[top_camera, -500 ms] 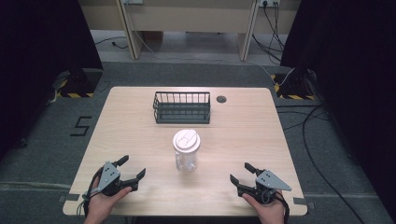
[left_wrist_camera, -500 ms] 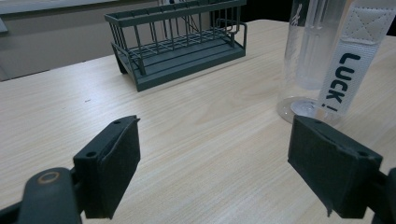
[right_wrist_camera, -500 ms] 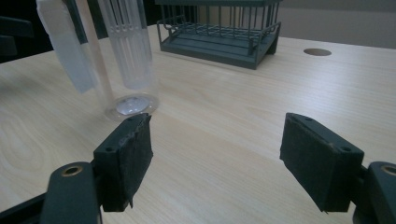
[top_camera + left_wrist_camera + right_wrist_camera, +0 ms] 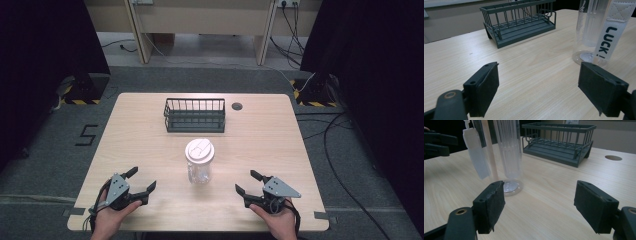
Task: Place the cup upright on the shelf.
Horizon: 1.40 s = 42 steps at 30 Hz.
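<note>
Clear bottle top cut off, strap too.

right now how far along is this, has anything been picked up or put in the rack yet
Nothing looks done: the dark wire rack is empty and the clear plastic bottle with a white lid stands untouched mid-table. Nothing is in hand; the left tongs and right tongs are open, resting apart from it. Everything remains.

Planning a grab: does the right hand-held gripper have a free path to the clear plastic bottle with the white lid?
Probably yes: the right hand-held gripper is open, and only bare table lies between it and the clear bottle.
</note>
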Each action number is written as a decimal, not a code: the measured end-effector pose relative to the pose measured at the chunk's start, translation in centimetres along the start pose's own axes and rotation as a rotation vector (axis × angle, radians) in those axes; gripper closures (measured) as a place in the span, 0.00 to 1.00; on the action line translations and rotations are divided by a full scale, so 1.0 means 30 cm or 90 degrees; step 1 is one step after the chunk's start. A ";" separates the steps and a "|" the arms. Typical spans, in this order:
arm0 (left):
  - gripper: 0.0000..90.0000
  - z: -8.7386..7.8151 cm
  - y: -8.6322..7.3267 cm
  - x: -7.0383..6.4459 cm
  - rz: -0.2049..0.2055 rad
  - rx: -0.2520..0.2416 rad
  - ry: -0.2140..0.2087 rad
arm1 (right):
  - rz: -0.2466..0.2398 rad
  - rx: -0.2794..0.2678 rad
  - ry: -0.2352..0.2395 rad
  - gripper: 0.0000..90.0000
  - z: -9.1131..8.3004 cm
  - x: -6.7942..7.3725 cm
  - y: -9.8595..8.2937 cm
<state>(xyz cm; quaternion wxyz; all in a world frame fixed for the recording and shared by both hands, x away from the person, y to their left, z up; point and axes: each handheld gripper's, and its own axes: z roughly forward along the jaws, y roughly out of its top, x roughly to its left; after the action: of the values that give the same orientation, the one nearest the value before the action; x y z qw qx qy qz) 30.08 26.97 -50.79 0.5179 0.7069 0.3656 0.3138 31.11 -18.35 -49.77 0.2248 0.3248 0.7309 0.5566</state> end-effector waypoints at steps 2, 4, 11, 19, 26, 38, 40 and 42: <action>0.18 0.000 0.000 0.001 0.000 0.000 0.002 | -0.004 0.000 0.006 0.28 0.019 0.006 0.011; 0.18 0.000 0.000 0.001 -0.001 0.000 0.003 | -0.007 -0.003 0.009 0.28 0.028 0.008 0.019; 0.18 -0.001 0.000 0.000 -0.003 0.000 0.004 | -0.012 -0.005 0.018 0.28 0.062 0.018 0.039; 0.19 0.001 0.001 -0.002 -0.003 0.001 0.001 | -0.021 -0.003 0.037 0.27 0.120 0.040 0.062; 0.19 0.002 0.001 -0.004 -0.004 -0.001 -0.001 | -0.026 -0.001 0.055 0.27 0.173 0.066 0.076; 0.19 0.003 0.001 -0.005 -0.007 -0.002 -0.004 | -0.036 0.007 0.073 0.25 0.255 0.093 0.088; 0.19 0.003 0.001 -0.005 -0.007 -0.002 -0.004 | -0.036 0.009 0.076 0.24 0.271 0.099 0.087; 0.19 0.003 0.001 -0.005 -0.007 -0.002 -0.004 | -0.034 0.009 0.079 0.24 0.280 0.102 0.087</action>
<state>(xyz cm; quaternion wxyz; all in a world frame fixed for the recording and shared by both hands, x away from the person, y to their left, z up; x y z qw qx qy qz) 30.07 26.79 -50.79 0.5220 0.7048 0.3675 0.3094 35.37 -10.09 -49.51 0.1912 0.2719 0.7558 0.5642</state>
